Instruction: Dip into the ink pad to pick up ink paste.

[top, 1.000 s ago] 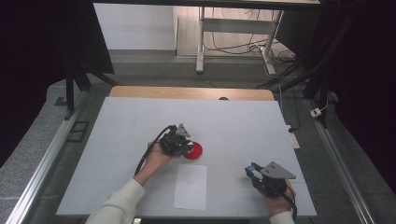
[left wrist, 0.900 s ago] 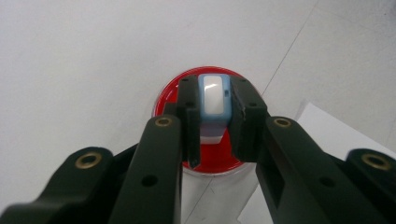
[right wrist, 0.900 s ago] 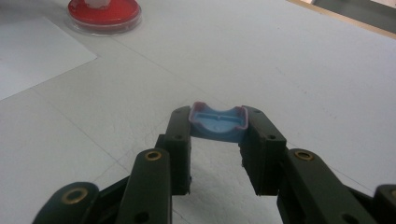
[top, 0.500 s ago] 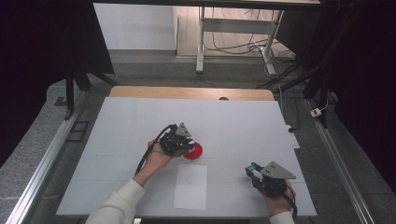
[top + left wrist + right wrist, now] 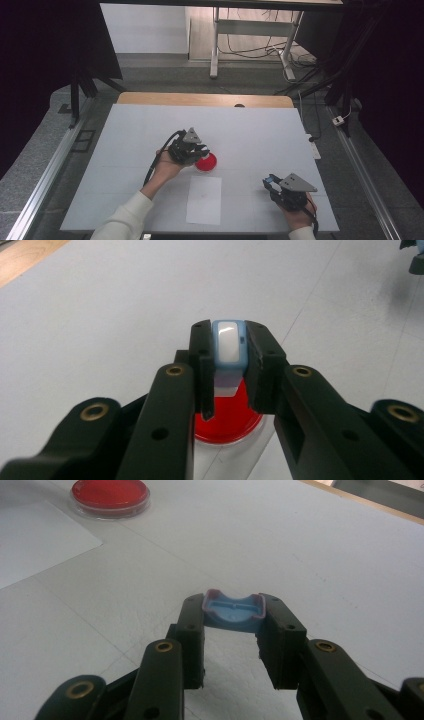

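Observation:
My left gripper (image 5: 199,150) hovers at the left edge of a red round dish (image 5: 207,163) near the table's middle. In the left gripper view its jaws are shut on a small blue-and-white piece (image 5: 228,346), and the red dish (image 5: 231,416) lies right beneath them. My right gripper (image 5: 271,182) rests near the table's front right. In the right gripper view it is shut on a blue, curved cap-like piece (image 5: 233,612) with a pinkish rim. From there the red dish (image 5: 110,495) lies far off at the upper left.
A white sheet of paper (image 5: 204,199) lies flat near the front edge, between my two hands, and its corner (image 5: 40,540) lies left of the right jaws. The white tabletop (image 5: 260,130) ends in a wooden strip (image 5: 200,99) at the back. Metal rails run along both sides.

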A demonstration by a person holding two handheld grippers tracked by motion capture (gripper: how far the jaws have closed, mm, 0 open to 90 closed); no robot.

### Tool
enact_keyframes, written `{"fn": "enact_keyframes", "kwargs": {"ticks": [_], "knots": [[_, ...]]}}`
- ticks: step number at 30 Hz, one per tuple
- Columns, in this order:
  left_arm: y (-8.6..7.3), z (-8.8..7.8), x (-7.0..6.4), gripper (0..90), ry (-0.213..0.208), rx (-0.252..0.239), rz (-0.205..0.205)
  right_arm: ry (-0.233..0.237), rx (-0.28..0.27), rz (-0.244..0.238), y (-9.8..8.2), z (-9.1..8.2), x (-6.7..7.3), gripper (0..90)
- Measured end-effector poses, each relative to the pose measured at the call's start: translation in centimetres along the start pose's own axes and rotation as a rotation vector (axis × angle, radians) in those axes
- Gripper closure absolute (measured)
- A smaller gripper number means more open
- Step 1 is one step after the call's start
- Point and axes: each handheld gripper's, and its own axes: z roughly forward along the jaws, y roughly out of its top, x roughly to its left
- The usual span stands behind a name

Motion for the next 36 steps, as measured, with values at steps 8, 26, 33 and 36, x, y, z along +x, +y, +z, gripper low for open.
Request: {"fn": "enact_keyframes", "kwargs": {"ticks": [8,26,33,36], "knots": [[-0.2,0.6,0.0,76.0,0.002,-0.005,-0.005,-0.004,0.0,-0.004,0.0,0.0,0.0,64.4],[-0.3,3.1,0.1,75.9,-0.006,0.052,0.012,-0.001,0.0,-0.006,0.0,0.0,0.0,64.4],[-0.4,3.4,0.3,75.9,-0.016,0.047,0.004,-0.003,0.003,-0.009,0.0,0.0,0.1,64.4],[-0.5,3.4,0.4,76.0,-0.021,0.043,-0.005,-0.004,0.004,-0.014,0.0,0.0,0.2,64.3]]}}
